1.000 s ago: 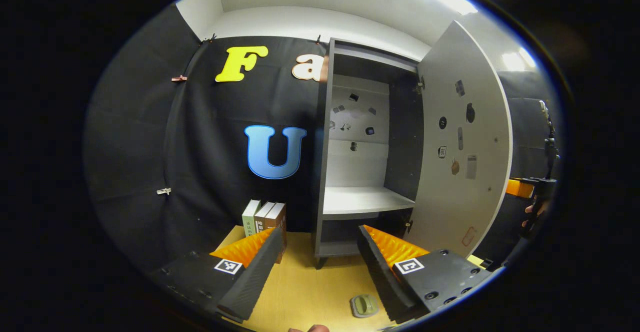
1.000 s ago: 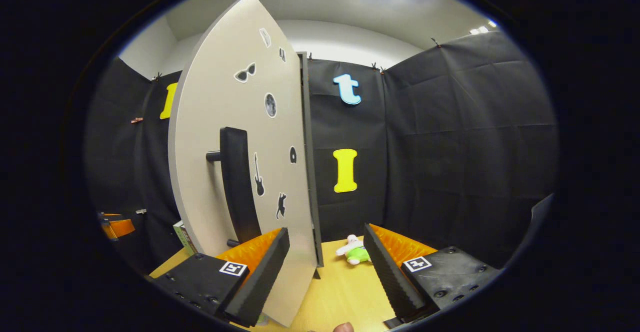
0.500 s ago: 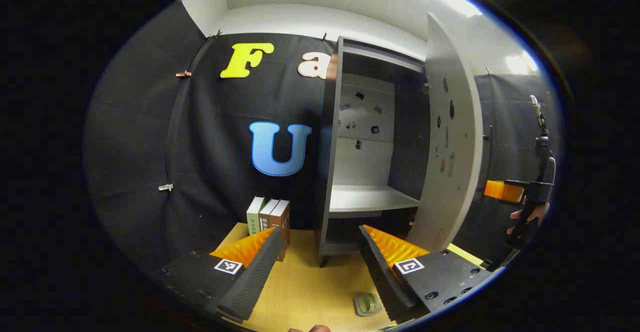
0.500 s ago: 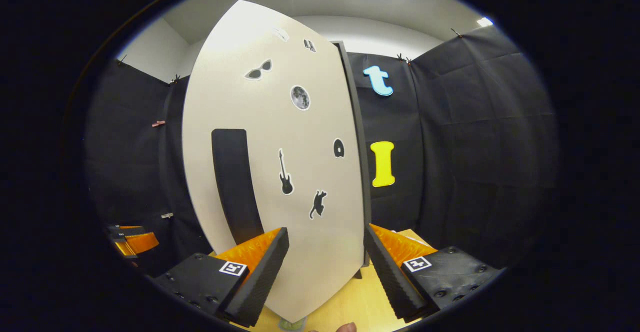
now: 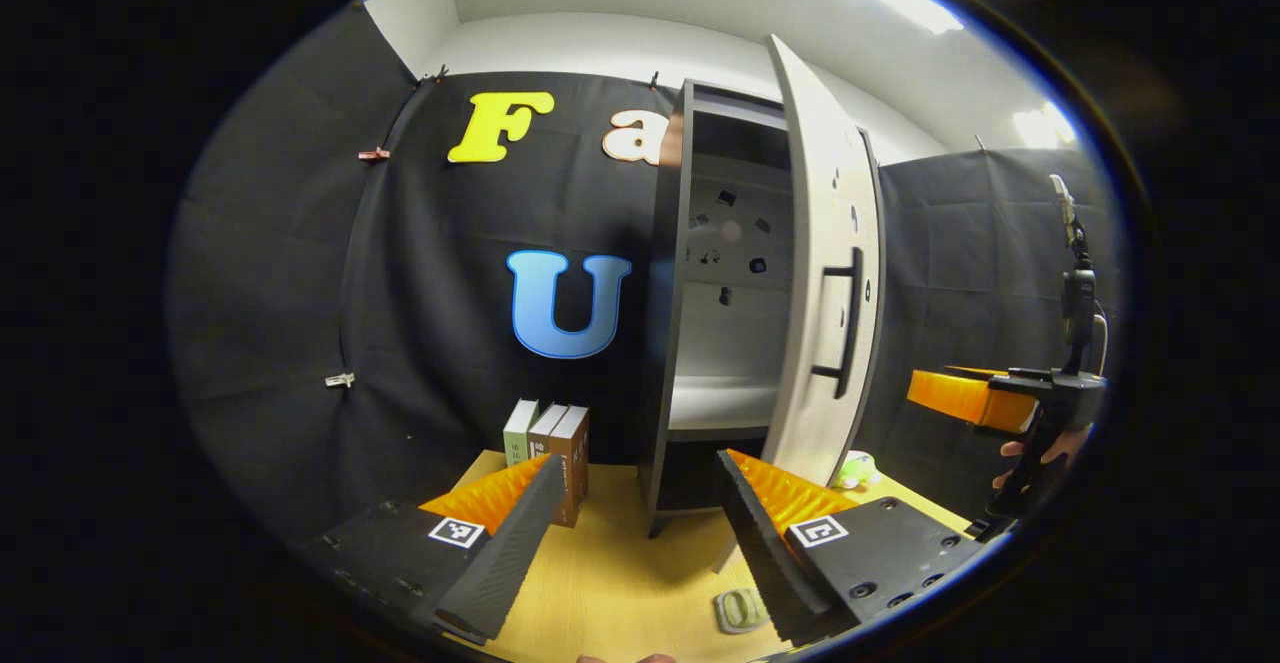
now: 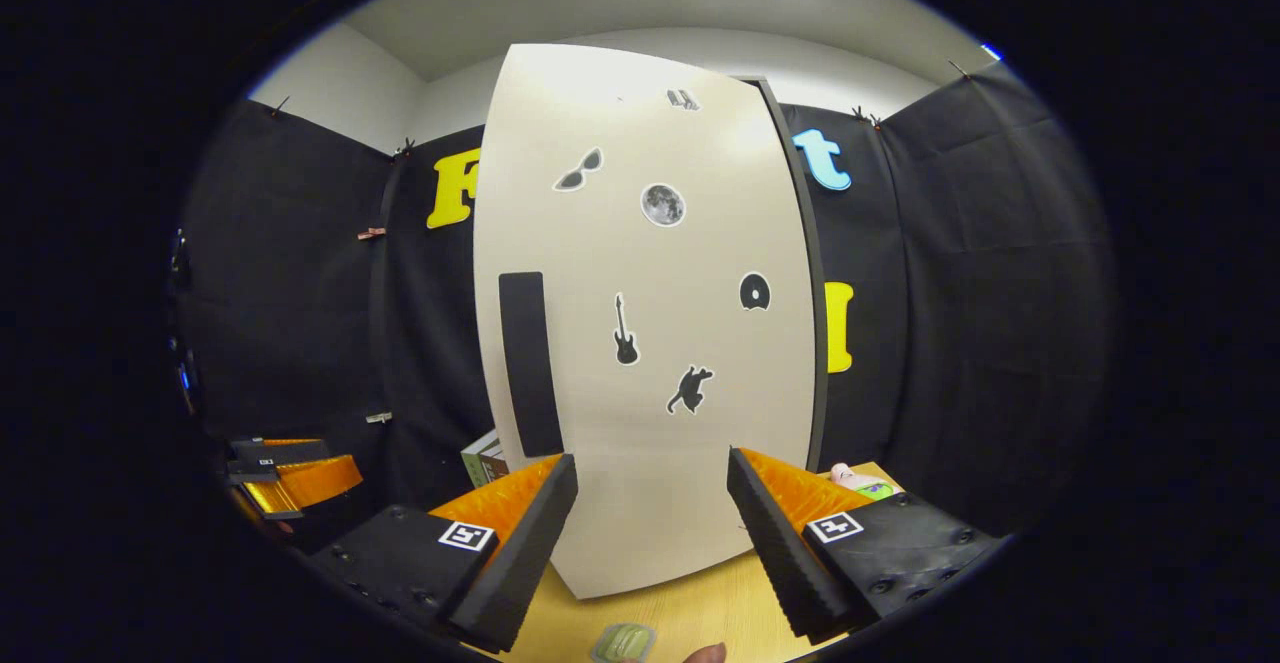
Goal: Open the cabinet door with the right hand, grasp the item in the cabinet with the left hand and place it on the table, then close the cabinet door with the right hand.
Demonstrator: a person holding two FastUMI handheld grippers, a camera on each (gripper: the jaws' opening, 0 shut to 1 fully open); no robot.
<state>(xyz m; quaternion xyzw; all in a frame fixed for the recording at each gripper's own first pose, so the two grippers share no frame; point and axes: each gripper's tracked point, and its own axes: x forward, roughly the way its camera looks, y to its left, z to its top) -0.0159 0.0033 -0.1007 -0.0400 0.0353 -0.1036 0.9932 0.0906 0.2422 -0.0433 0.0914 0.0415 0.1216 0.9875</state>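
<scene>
While cabinet door (image 5: 825,273) stands ajar, left gripper (image 5: 640,503) spread empty, right gripper (image 6: 650,508) apart, clear of door edge.

Left gripper (image 5: 632,518): fingers spread wide, holding nothing, level and pointing forward. Right gripper (image 6: 650,523): fingers likewise apart and empty; in the left gripper view it sits at 3 o'clock, gripped by a hand (image 5: 1035,448).

matt smooth cabinet door (image 6: 650,343) with a matt handle (image 6: 530,363), light wood-grain table (image 5: 610,583), wrinkly matt cloth wall (image 6: 960,323)
</scene>
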